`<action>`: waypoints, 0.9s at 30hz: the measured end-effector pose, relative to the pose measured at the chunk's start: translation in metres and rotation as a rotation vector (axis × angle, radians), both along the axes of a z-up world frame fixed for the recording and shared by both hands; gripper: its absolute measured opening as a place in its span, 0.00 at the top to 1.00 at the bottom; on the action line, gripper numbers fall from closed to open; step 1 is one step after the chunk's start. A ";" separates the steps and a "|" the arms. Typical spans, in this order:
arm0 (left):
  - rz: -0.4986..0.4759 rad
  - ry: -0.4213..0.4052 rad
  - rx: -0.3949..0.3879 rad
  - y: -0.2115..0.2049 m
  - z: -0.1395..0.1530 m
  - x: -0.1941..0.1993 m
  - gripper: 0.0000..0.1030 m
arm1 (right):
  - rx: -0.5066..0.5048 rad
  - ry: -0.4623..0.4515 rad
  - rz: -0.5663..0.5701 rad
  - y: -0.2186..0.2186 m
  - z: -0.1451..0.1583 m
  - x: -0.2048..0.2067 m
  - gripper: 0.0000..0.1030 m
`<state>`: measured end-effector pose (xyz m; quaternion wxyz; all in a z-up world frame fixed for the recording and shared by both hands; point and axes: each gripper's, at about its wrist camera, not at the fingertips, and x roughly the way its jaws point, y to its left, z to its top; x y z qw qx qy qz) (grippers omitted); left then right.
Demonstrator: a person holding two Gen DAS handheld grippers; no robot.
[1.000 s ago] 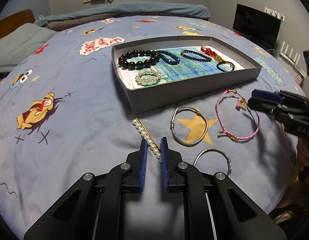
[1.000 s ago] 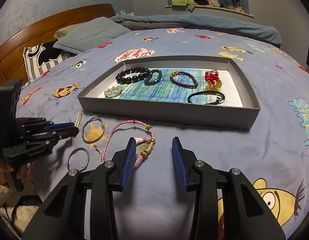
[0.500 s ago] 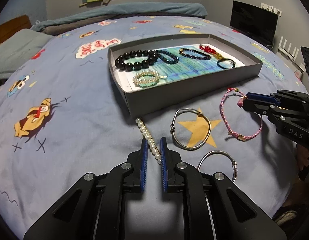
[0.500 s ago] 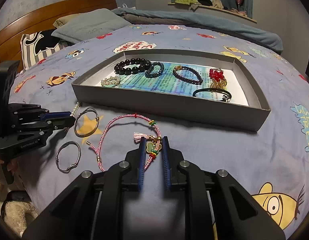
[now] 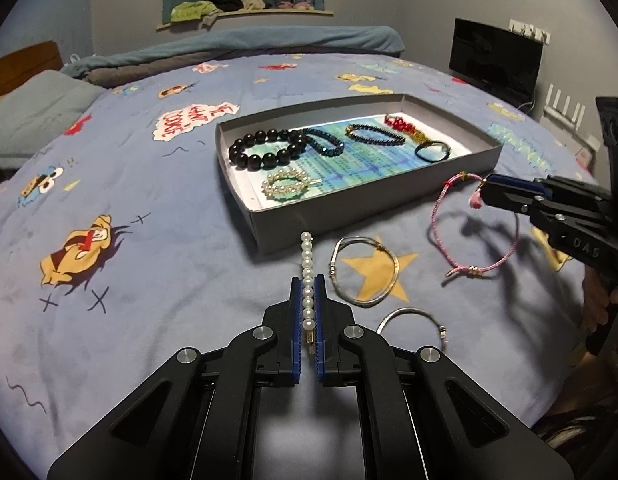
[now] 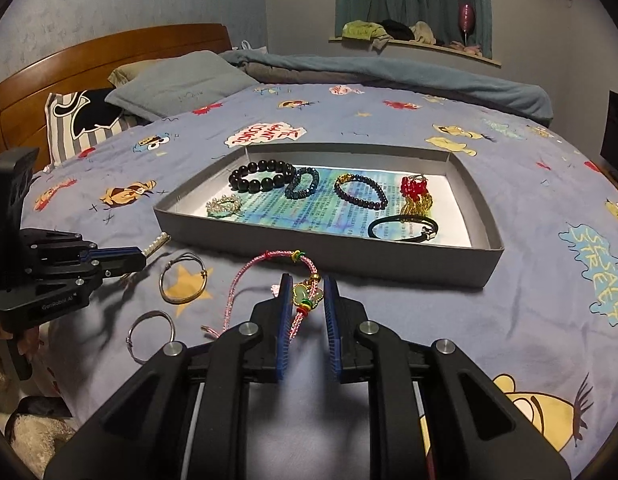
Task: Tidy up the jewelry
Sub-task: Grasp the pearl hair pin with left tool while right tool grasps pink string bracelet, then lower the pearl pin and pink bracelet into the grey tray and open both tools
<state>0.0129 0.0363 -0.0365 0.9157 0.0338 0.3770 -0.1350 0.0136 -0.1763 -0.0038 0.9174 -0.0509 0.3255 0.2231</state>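
Note:
My left gripper (image 5: 308, 285) is shut on a pearl hair clip (image 5: 307, 256) and holds it above the bedspread, just in front of the grey box (image 5: 349, 208). My right gripper (image 6: 306, 285) is shut on the charm end of a pink cord bracelet (image 6: 299, 307); its loop (image 5: 449, 236) hangs down, lifted off the bed. In the right wrist view the left gripper (image 6: 139, 260) shows with the pearls (image 6: 157, 243) sticking out. The box (image 6: 389, 258) holds several bracelets and a pearl brooch (image 5: 285, 186).
Two silver bangles lie on the bedspread near the front edge: one on a yellow star (image 5: 365, 272), one closer (image 5: 413, 322). Pillows and a wooden headboard (image 6: 109, 60) are at the far left. A black monitor (image 5: 493, 64) stands right of the bed.
Both grippers have risen. The left one lifted the pearl clip off the bed. The right one lifted the pink bracelet, whose loop now hangs free.

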 end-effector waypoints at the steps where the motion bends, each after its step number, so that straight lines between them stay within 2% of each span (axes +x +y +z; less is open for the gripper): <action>1: 0.002 -0.004 -0.007 0.000 0.003 -0.001 0.94 | 0.005 -0.003 -0.001 0.000 0.002 -0.001 0.85; 9: 0.005 -0.056 -0.039 0.004 0.037 0.004 0.94 | 0.046 -0.063 -0.035 -0.009 0.034 0.004 0.85; 17: -0.025 -0.089 -0.050 -0.006 0.065 0.037 0.94 | 0.063 -0.167 -0.081 -0.015 0.073 0.025 0.85; 21: -0.027 -0.070 -0.060 -0.016 0.064 0.061 0.94 | 0.088 -0.171 -0.089 -0.013 0.077 0.043 0.85; 27: -0.041 -0.008 -0.042 -0.040 0.043 0.094 0.94 | 0.165 -0.098 -0.068 -0.007 0.057 0.070 0.85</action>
